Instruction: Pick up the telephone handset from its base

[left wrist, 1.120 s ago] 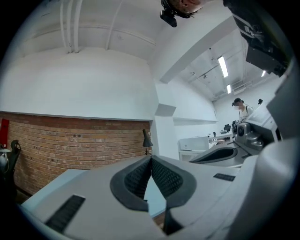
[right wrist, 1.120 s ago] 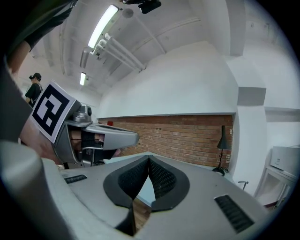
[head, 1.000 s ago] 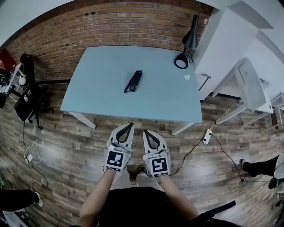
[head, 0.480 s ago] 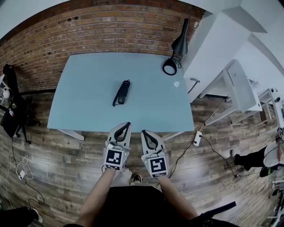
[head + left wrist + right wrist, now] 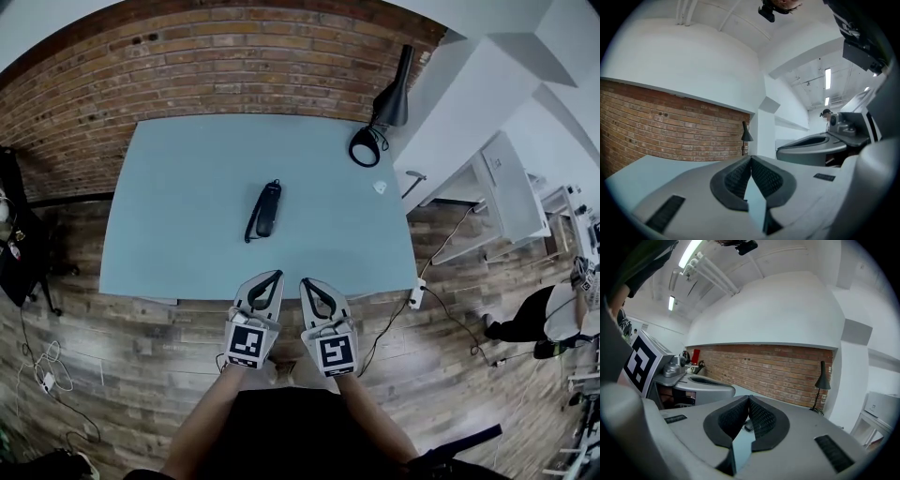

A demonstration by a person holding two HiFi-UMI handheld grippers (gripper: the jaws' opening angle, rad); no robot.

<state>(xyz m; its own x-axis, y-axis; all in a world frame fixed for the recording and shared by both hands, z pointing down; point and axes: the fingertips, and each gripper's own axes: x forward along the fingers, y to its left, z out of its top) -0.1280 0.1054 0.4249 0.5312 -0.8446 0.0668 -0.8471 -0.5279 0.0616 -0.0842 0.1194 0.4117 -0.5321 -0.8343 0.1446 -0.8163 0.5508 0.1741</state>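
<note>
A black telephone point(image 5: 266, 209), handset resting on its base with a coiled cord, lies near the middle of the pale blue table point(image 5: 187, 178). My left gripper point(image 5: 276, 277) is shut and empty, held just over the table's near edge. Beside it my right gripper point(image 5: 306, 282) is also shut with nothing in it. Both point toward the phone, which lies well beyond the tips. In the left gripper view its jaws point(image 5: 750, 159) meet at the tip. In the right gripper view a bit of the phone point(image 5: 748, 427) shows through the gap below the closed tips point(image 5: 748, 398).
A black desk lamp point(image 5: 380, 108) stands at the table's far right corner, with a small white object point(image 5: 380, 187) near the right edge. A brick wall point(image 5: 216, 66) runs behind the table. White furniture point(image 5: 511, 187) stands at the right; cables and a power strip point(image 5: 413, 295) lie on the wooden floor.
Both grippers, still shut, have come forward from over the floor to the table's near edge. The telephone now lies closer ahead of them.
</note>
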